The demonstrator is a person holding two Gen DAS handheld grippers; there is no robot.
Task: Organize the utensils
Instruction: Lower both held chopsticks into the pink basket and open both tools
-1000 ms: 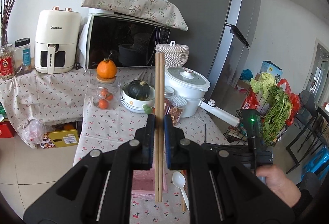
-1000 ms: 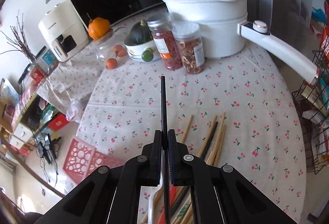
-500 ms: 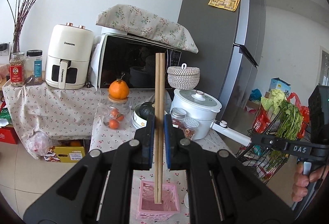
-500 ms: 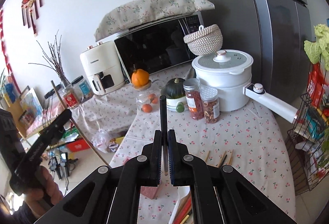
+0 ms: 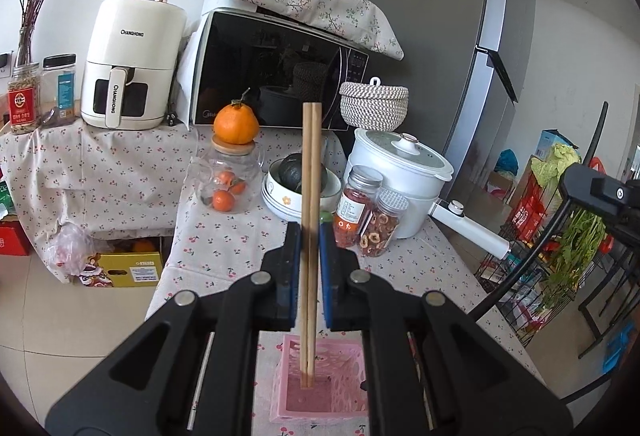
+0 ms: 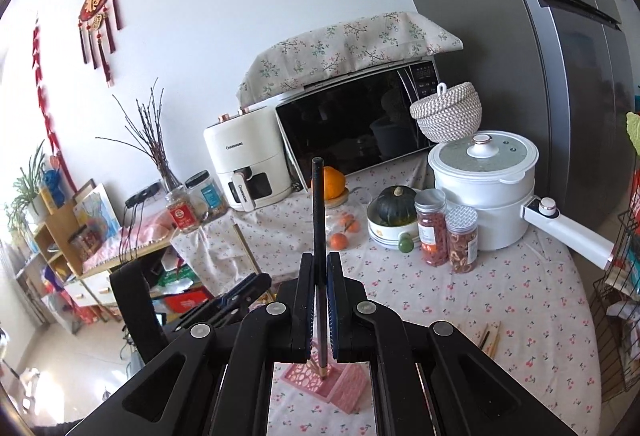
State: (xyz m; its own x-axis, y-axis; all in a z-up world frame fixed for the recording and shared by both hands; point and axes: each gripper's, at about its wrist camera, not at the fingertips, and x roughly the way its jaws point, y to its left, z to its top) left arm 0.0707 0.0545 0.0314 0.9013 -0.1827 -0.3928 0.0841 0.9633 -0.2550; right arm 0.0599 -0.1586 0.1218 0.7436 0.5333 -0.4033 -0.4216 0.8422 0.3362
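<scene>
Your wooden chopsticks [image 5: 311, 232] have sunk until their tips sit inside the pink holder [image 5: 320, 392] at 6 o'clock (ready to drop), left tongs [image 5: 310, 268] clamped; the right tongs [image 6: 320, 300] clamp a dark chopstick [image 6: 318, 236], now raised above it.

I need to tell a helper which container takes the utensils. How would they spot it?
Start at the microwave and come forward along the cherry-print tablecloth to its near end. The pink basket stands there: square, with perforated walls, the only pink container, and a pair of wooden chopsticks reaches into it.
</scene>
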